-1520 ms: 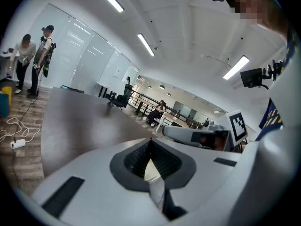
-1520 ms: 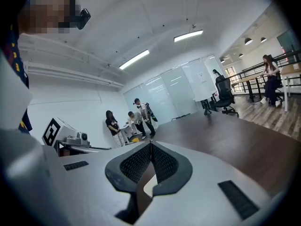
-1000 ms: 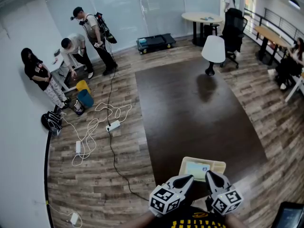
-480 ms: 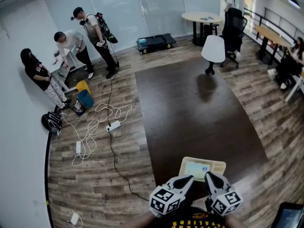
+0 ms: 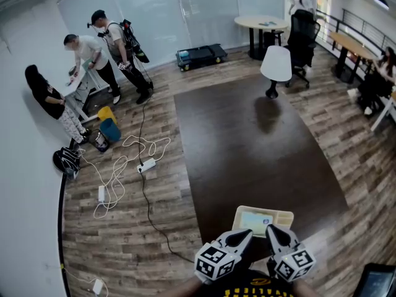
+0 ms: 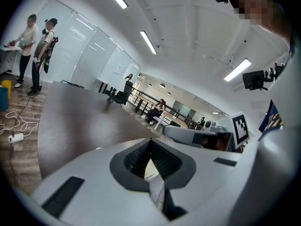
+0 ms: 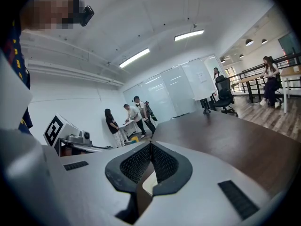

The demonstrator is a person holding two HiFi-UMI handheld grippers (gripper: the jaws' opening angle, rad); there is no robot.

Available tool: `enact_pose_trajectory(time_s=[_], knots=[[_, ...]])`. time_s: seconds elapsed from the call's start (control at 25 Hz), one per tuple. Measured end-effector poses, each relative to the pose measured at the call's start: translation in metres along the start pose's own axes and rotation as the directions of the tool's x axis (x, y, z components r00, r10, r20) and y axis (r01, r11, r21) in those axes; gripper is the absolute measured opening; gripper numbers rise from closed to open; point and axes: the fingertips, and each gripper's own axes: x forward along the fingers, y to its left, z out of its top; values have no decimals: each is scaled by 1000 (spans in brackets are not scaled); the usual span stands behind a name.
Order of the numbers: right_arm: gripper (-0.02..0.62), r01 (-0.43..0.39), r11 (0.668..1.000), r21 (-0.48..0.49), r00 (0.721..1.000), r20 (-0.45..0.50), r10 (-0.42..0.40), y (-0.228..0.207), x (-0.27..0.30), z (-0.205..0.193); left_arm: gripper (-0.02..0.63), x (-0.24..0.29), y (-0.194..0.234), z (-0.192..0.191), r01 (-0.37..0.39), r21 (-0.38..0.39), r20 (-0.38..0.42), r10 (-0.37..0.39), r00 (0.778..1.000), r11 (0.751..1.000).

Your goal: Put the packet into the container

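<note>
A beige container [image 5: 285, 215] sits on the dark brown table [image 5: 247, 141] near its front edge. A pale green packet [image 5: 256, 221] lies flat inside it. My left gripper [image 5: 249, 232] hovers just in front of the container's near left corner, its jaws shut with nothing between them. My right gripper [image 5: 270, 228] hangs beside it over the near rim, also shut and empty. In the left gripper view the left gripper [image 6: 150, 142] has its ribbed pads meeting. The right gripper [image 7: 150, 146] looks the same in its own view, with a pale sliver of the container [image 7: 149, 186] below the pads.
A white chair [image 5: 276, 64] stands at the table's far end. Cables and a power strip [image 5: 146, 164] lie on the wooden floor to the left. Several people stand at a small desk [image 5: 80, 82] far left. A dark screen [image 5: 377, 281] is at the bottom right corner.
Both grippers stay where they were, still shut. The people at the far left desk have shifted and one has straightened up. The head view has tipped slightly.
</note>
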Motion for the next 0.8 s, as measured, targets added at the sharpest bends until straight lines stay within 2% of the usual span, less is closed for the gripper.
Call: enact_pose_trajectory(time_s=[0.8], knots=[[11, 16, 1000, -7, 1000, 9, -15, -4, -8, -2, 0, 7, -7, -4, 27, 2, -9, -27, 1000, 1000]])
